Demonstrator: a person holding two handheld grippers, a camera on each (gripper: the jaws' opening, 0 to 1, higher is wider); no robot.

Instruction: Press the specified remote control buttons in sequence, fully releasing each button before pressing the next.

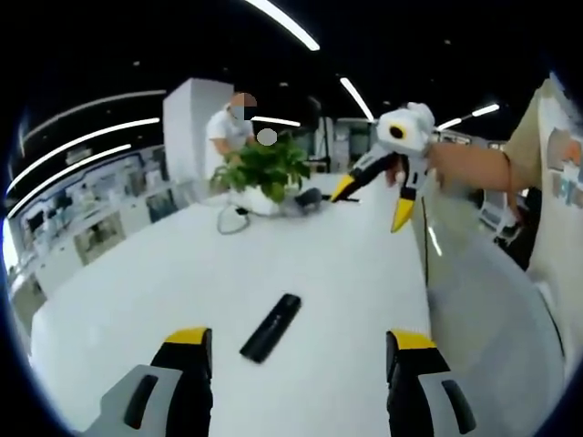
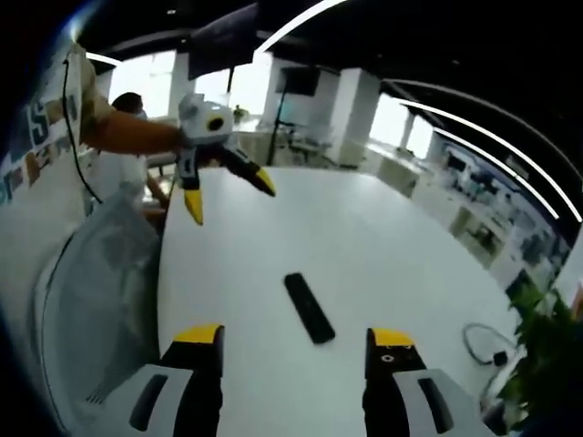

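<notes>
Remote control point(image 1: 271, 327), black and slim, lies flat on the white counter point(image 1: 346, 273), ahead of and between our left gripper point(image 1: 299, 350) jaws, which are spread wide and hold nothing. Our right gripper point(image 2: 294, 346) is likewise released above the remote, not touching. Farther off we see a potted plant point(image 1: 264, 170), a cable, and a bright office with ceiling strip lights.

**Bright overhead strips, soft fisheye edges**

Long ceiling light strips point(image 1: 282, 23) glow against a dark ceiling and light the white table point(image 1: 346, 273) evenly, almost washing it out ahead of the jaws. Windows point(image 2: 146, 77) flare beyond the jaws in the right gripper view. Shadows are faint. Edges bend and blur; the overall focus is soft.
</notes>
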